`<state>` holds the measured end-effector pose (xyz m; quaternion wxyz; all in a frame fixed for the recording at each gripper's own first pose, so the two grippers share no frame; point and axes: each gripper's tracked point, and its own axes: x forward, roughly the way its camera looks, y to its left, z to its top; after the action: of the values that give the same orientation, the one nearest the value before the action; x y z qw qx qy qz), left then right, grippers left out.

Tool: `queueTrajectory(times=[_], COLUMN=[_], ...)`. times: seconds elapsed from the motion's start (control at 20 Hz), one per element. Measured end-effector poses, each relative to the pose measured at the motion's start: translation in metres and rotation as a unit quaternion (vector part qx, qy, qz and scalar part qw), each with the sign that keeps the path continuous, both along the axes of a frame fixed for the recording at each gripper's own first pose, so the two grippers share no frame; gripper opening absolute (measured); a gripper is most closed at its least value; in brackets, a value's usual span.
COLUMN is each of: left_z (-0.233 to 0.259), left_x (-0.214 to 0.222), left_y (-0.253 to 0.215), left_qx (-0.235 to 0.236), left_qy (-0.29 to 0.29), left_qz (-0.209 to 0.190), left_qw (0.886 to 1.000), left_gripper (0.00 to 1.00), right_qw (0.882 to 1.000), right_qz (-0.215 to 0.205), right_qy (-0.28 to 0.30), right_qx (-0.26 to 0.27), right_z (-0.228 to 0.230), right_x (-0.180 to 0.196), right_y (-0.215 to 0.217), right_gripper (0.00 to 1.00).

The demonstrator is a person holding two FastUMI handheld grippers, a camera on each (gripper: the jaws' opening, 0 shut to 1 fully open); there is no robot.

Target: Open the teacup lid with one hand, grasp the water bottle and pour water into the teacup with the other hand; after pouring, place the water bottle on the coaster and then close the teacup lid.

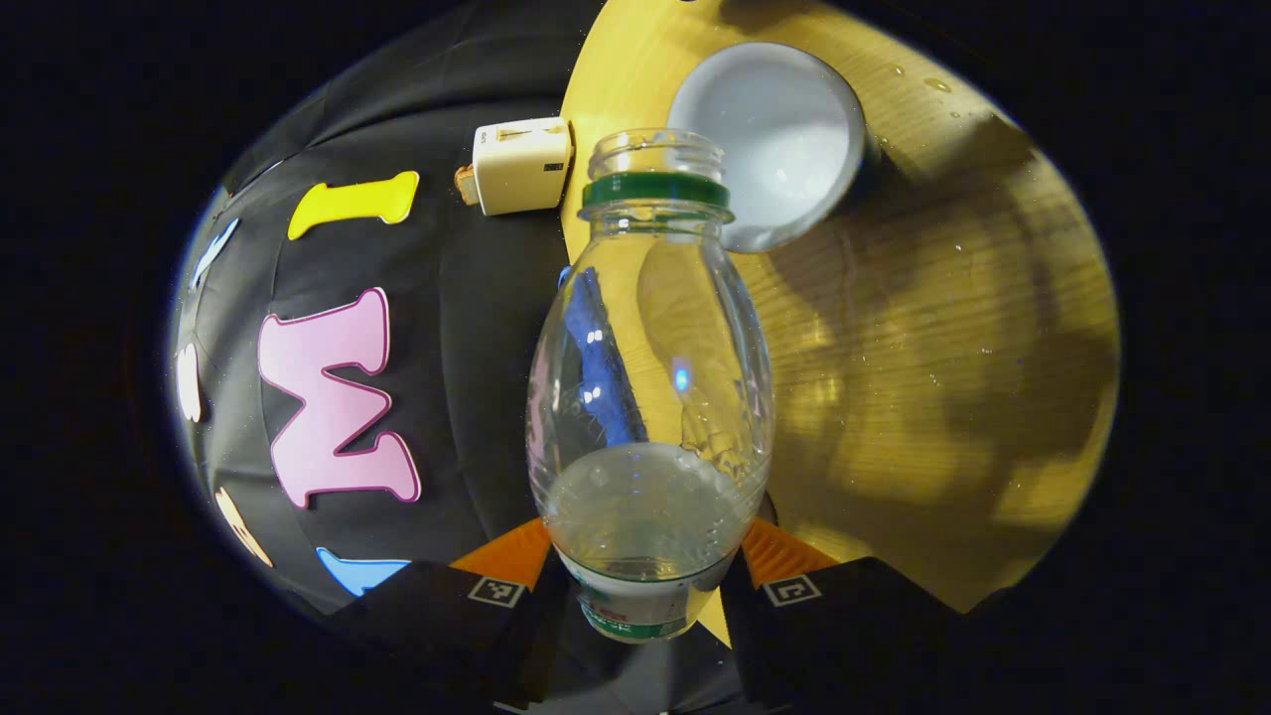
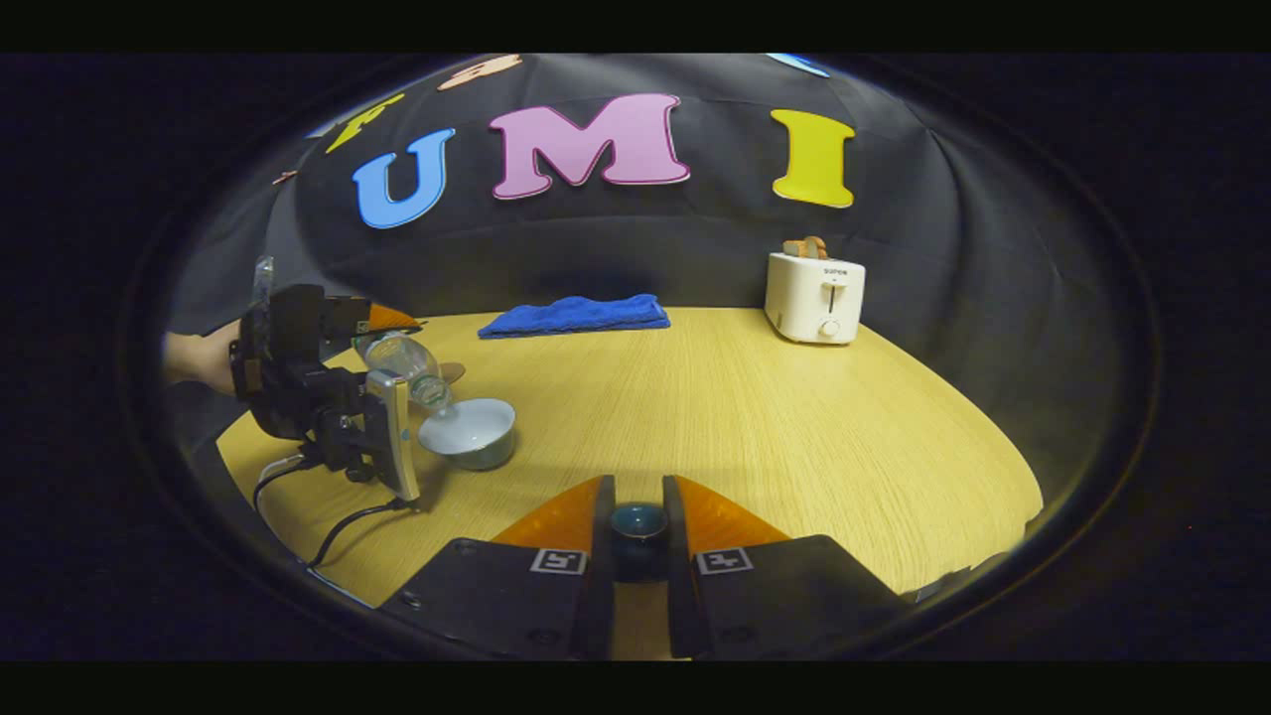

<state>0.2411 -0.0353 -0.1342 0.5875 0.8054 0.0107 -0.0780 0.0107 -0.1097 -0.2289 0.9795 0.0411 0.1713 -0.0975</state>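
My left gripper (image 1: 645, 544) is shut on a clear, uncapped water bottle (image 1: 650, 397) with a green neck ring. The bottle is tilted, its mouth at the rim of the pale teacup (image 1: 770, 134). Water lies in the end of the bottle near my fingers, and I see no stream. In the right gripper view the left gripper (image 2: 392, 338) holds the bottle (image 2: 405, 362) slanted over the lidless teacup (image 2: 469, 432) at the table's left. My right gripper (image 2: 637, 489) is shut on the dark teal teacup lid (image 2: 637, 521), held low over the table's near side.
A white toaster (image 2: 814, 296) with toast in it stands at the back right. A folded blue towel (image 2: 574, 315) lies at the back middle. A small brown disc (image 2: 453, 372) sits just behind the teacup. Cables (image 2: 343, 521) trail from the left gripper. Droplets dot the wooden table (image 1: 933, 84).
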Motion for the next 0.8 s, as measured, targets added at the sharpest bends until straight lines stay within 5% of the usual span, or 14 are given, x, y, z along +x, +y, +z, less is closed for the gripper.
queueTrajectory(times=[0.8], left_z=[0.018], left_x=[0.009], left_y=[-0.008], left_qx=[0.076], left_qy=[-0.043], left_qz=[-0.032], left_qw=[0.996], left_gripper=[0.72], right_qw=[1.0], right_qz=[0.012], right_qy=[0.001], right_qx=[-0.003], right_z=[0.002], right_x=[0.0], right_y=[0.004], right_gripper=[0.25])
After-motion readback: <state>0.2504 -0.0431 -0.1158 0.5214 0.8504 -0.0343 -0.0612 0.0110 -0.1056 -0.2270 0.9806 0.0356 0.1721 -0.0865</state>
